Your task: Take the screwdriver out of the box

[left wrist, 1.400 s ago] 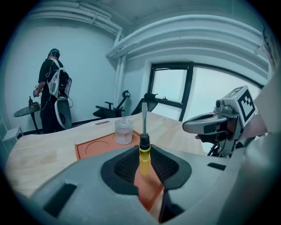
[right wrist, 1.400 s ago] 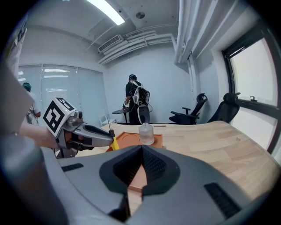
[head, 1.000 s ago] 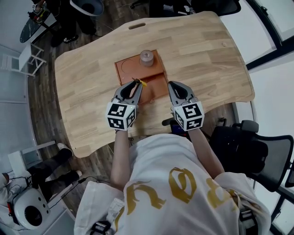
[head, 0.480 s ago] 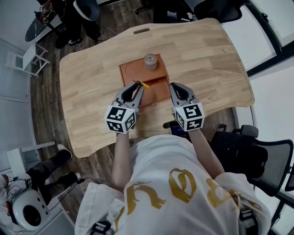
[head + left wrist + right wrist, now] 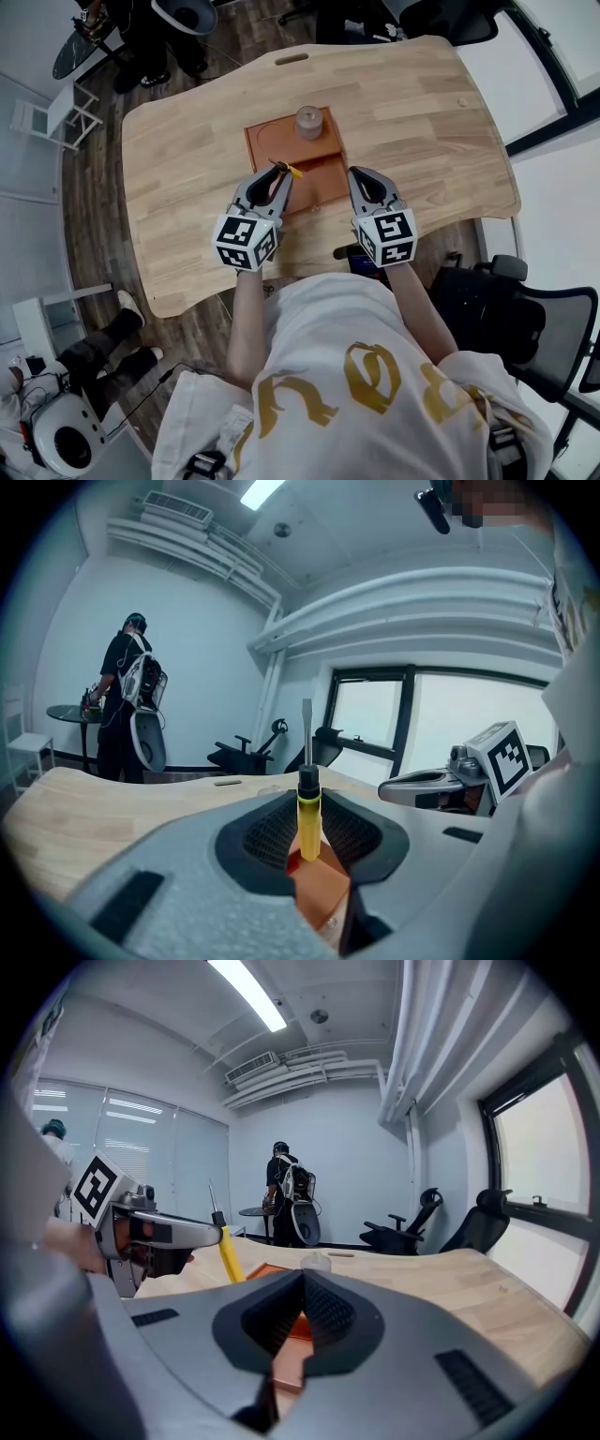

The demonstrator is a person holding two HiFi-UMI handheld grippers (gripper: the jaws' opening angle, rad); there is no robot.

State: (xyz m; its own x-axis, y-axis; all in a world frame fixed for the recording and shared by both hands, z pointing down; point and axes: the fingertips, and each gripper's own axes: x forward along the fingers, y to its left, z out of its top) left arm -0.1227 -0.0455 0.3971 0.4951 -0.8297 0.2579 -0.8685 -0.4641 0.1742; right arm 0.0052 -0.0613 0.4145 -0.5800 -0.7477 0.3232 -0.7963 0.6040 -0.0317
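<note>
Left gripper (image 5: 278,172) is clamped on the yellow handle of the flat-blade screwdriver (image 5: 308,810). The jaws pinch it from both sides, and the shaft and blade stick straight up past the jaw tips. In the head view we see it held over the left edge of the box's near half, on the side toward the near edge of the worktop (image 5: 422,112). Right gripper (image 5: 356,174) has its jaws closed together with nothing in them, and it hangs just off the right side of that same near half.

The box (image 5: 267,141) is a flat orange-brown thing lying open around the middle of the worktop. A small round translucent container (image 5: 309,122) stands in its far half. We can't tell whether the handle's bottom end touches the box. Past the far left corner a person (image 5: 122,700) stands by a small round table (image 5: 70,712).
</note>
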